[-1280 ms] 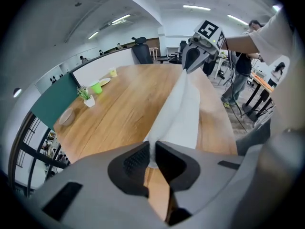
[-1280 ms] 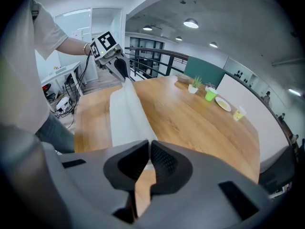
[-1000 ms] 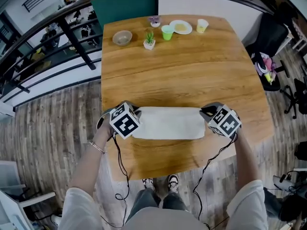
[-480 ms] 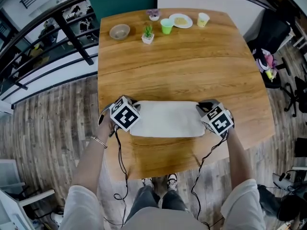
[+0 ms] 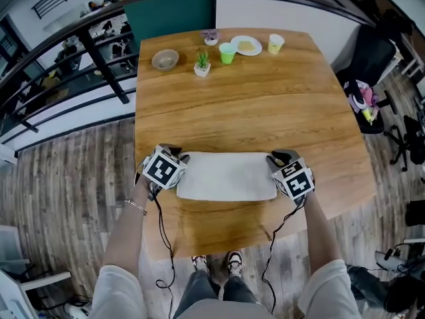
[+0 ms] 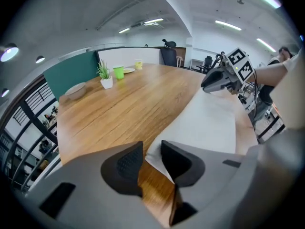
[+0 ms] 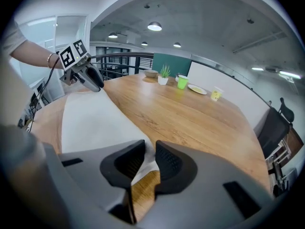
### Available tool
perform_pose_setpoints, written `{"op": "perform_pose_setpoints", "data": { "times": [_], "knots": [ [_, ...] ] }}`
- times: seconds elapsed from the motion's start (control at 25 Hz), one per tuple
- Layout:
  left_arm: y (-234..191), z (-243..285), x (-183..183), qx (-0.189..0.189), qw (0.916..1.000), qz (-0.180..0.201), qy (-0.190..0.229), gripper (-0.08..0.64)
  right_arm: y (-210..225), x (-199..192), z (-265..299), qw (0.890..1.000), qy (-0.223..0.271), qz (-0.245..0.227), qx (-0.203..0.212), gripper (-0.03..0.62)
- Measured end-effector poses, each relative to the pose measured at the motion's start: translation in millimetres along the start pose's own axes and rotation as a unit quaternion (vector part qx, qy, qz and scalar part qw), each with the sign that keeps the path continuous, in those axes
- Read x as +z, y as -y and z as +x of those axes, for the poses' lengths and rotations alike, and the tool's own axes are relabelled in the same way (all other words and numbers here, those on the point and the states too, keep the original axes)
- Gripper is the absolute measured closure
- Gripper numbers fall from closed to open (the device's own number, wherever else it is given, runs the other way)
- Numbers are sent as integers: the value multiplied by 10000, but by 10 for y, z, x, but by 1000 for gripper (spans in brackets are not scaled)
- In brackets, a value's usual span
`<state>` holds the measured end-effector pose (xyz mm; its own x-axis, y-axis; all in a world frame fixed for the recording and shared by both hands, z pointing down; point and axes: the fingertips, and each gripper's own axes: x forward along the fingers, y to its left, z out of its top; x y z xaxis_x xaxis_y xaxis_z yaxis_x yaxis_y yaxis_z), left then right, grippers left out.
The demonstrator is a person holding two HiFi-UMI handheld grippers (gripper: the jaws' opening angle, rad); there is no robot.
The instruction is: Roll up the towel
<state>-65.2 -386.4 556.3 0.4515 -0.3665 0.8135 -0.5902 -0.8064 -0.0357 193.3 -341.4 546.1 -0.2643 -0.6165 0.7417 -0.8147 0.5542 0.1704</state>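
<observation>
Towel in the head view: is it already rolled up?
No, the towel lies flat and unrolled on the table, a wide white rectangle.

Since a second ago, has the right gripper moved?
Yes. The right gripper has shifted slightly inward, away from the table right edge. Its jaws have just been opening around the towel corner.

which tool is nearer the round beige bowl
Left. The left tool is at the white towel end nearer the round beige bowl; the right tool is at the opposite end. Both jaws have just been opening, towel corners between them.

white towel, perhaps folded, lies flat near table edge
</observation>
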Motion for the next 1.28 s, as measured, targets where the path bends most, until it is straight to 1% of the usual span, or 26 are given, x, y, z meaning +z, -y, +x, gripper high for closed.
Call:
{"op": "perform_pose_setpoints", "data": {
  "times": [0.12,0.16,0.24,0.36,0.44,0.48,0.52,0.56,0.64,0.76,0.84,0.88,0.92,0.96,1.0,1.08,1.28],
  "knots": [
    [-59,-220,50,239,9991,-178,308,426,74,55,-156,9994,203,36,-270,514],
    [-72,-307,74,309,9983,-243,432,426,106,81,-230,9988,313,132,-361,514],
    [-69,-508,144,391,9953,-471,751,425,162,145,-417,9951,632,512,-558,514],
    [15,-890,276,506,9860,-877,1324,417,174,223,-797,9821,1156,1206,-867,515],
    [100,-1205,330,698,9772,-1083,1690,416,126,266,-1103,9706,1463,1588,-1068,515],
    [146,-1389,351,842,9711,-1196,1886,417,96,286,-1274,9642,1608,1755,-1172,515],
    [195,-1589,370,1006,9633,-1333,2102,419,68,309,-1457,9575,1755,1898,-1283,520],
    [253,-1803,386,1175,9536,-1497,2335,428,42,336,-1650,9504,1910,2017,-1396,526],
    [422,-2227,389,1478,9311,-1848,2776,462,-17,377,-2053,9356,2221,2233,-1596,542],
    [722,-2750,317,1880,8988,-2258,3255,486,-125,379,-2614,9148,2633,2470,-1810,575],
    [870,-3034,244,2167,8775,-2471,3493,510,-204,361,-2904,9051,2858,2499,-1912,592],
    [934,-3160,207,2314,8676,-2535,3598,529,-249,354,-3017,9021,2947,2477,-1948,592],
    [995,-3272,173,2451,8595,-2556,3686,542,-296,350,-3110,9004,3016,2433,-1979,592],
    [1055,-3364,142,2567,8538,-2536,3753,554,-345,349,-3189,8994,3069,2377,-2010,592],
    [1116,-3435,117,2649,8504,-2489,3803,555,-392,347,-3257,8985,3113,2324,-2044,592],
    [1246,-3512,74,2707,8480,-2388,3881,555,-467,321,-3370,8955,3194,2271,-2111,592],
    [1475,-3554,41,2712,8516,-2181,3920,557,-542,160,-3538,8871,3286,2351,-2232,592]
  ]
}}
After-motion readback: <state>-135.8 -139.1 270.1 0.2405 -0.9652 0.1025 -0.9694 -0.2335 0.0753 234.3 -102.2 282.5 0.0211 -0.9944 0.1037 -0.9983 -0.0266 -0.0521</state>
